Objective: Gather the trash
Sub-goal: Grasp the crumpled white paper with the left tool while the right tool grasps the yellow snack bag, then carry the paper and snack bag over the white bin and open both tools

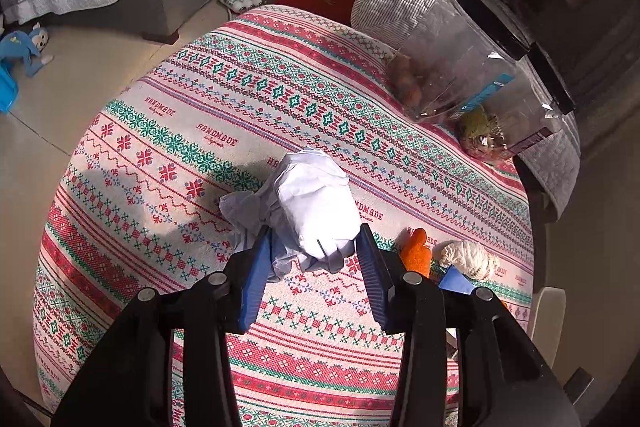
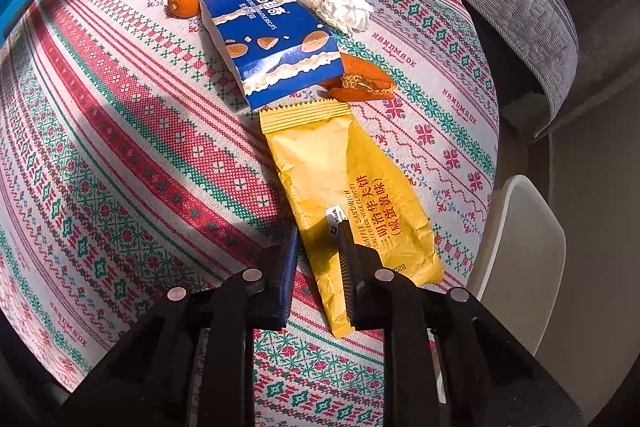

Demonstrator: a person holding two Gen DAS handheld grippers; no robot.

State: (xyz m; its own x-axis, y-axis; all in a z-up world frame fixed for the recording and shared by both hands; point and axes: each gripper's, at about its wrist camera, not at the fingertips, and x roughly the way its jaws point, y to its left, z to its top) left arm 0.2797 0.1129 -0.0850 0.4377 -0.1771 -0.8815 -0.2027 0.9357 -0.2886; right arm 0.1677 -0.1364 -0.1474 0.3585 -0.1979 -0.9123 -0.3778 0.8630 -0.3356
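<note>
Between my left gripper's [image 1: 316,251] 2 half-closed fingers sits the crumpled paper [image 1: 308,207] on the tablecloth [image 1: 160,155], while my right gripper [image 2: 318,239] pinches the yellow wrapper's [image 2: 344,167] near end, which stretches lengthwise straight ahead.

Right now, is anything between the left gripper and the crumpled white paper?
No. The crumpled white paper already sits between the blue pads of the left gripper, with only tablecloth around it.
</note>
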